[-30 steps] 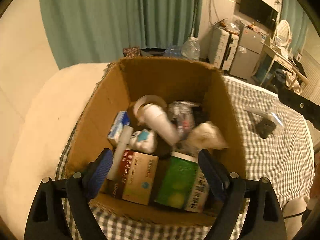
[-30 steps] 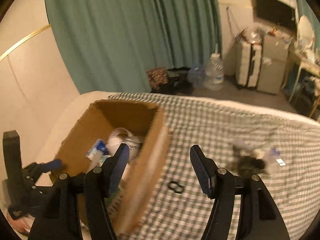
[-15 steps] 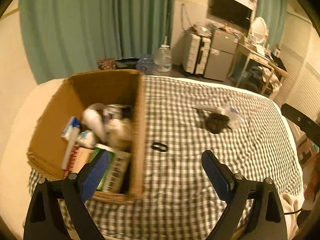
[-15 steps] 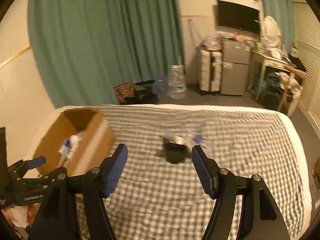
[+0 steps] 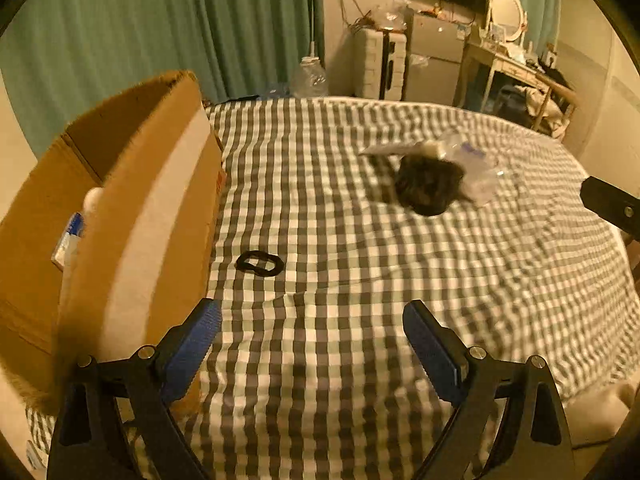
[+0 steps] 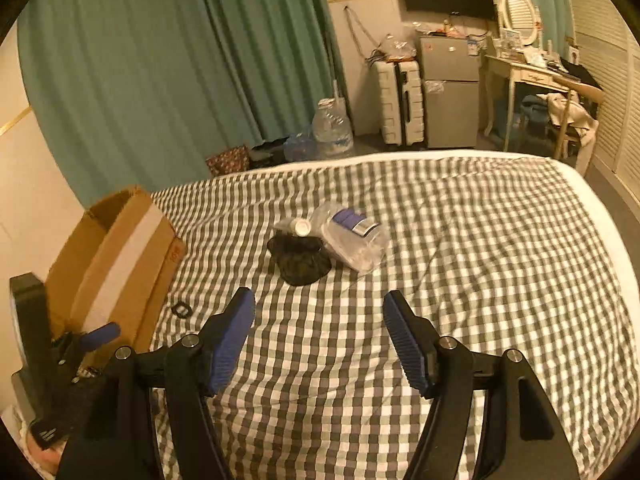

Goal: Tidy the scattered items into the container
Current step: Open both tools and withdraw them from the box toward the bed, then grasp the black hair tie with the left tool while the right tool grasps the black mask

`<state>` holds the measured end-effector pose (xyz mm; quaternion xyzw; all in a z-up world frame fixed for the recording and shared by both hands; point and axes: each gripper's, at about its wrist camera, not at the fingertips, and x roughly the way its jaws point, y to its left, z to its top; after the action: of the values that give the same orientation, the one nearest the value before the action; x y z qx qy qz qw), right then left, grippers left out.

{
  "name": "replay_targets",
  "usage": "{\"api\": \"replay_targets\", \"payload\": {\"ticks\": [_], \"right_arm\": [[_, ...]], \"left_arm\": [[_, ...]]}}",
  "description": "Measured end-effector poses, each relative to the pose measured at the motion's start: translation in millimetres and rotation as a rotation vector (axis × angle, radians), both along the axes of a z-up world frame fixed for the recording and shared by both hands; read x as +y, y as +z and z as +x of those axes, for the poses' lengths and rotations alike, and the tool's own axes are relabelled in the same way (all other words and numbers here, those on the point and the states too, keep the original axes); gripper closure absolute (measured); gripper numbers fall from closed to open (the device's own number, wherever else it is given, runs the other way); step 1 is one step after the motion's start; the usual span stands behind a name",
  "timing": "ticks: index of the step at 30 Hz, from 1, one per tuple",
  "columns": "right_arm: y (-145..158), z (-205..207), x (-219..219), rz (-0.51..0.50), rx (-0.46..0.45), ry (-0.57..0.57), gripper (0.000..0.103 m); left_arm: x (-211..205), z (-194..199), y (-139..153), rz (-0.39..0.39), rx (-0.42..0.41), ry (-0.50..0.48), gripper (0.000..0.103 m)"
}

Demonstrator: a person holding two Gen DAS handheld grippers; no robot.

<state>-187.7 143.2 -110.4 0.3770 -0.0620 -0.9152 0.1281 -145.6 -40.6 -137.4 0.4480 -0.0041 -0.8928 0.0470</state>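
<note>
A brown cardboard box (image 5: 132, 216) (image 6: 116, 256) stands at the left of the checked bed; some boxes inside show at its left. A black hair tie (image 5: 260, 263) (image 6: 181, 309) lies on the cloth beside the box. A dark crumpled item (image 5: 428, 186) (image 6: 300, 260) and a clear plastic bag with a bottle (image 5: 468, 164) (image 6: 348, 236) lie mid-bed, touching. My left gripper (image 5: 312, 344) is open and empty, next to the box's right wall. My right gripper (image 6: 320, 340) is open and empty, short of the dark item.
The checked bed cover (image 6: 480, 260) spreads to the right. Beyond the bed are green curtains (image 6: 160, 60), a water jug (image 6: 332, 128), a white suitcase (image 6: 400, 100), a small fridge (image 6: 450, 92) and a desk (image 6: 528, 80).
Both grippers have swung right, away from above the box toward the mid-bed. The box has slid to the left in both views; the dark item and bag are now nearer.
</note>
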Motion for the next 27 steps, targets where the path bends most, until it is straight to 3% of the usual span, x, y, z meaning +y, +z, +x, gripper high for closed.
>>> {"api": "replay_targets", "payload": {"ticks": [6, 12, 16, 22, 27], "right_arm": [[-32.6, -22.5, -11.2, -0.008, -0.066, 0.026, 0.036], [-51.7, -44.0, -23.8, -0.022, -0.109, 0.039, 0.032], [-62.2, -53.5, -30.2, -0.003, -0.138, 0.053, 0.032], [-72.1, -63.9, -35.5, 0.017, -0.16, 0.046, 0.032], [-76.2, -79.0, -49.1, 0.025, -0.151, 0.036, 0.031]], "left_arm": [[-10.5, -26.5, -30.3, 0.068, 0.013, 0.067, 0.008], [-18.1, -53.6, -54.2, 0.015, 0.002, 0.016, 0.009], [-31.0, -63.7, -66.3, -0.025, -0.007, 0.021, 0.02], [-66.1, -65.3, -78.7, 0.106, 0.006, 0.057, 0.02], [-64.9, -65.0, -82.8, 0.085, 0.02, 0.053, 0.02]]}}
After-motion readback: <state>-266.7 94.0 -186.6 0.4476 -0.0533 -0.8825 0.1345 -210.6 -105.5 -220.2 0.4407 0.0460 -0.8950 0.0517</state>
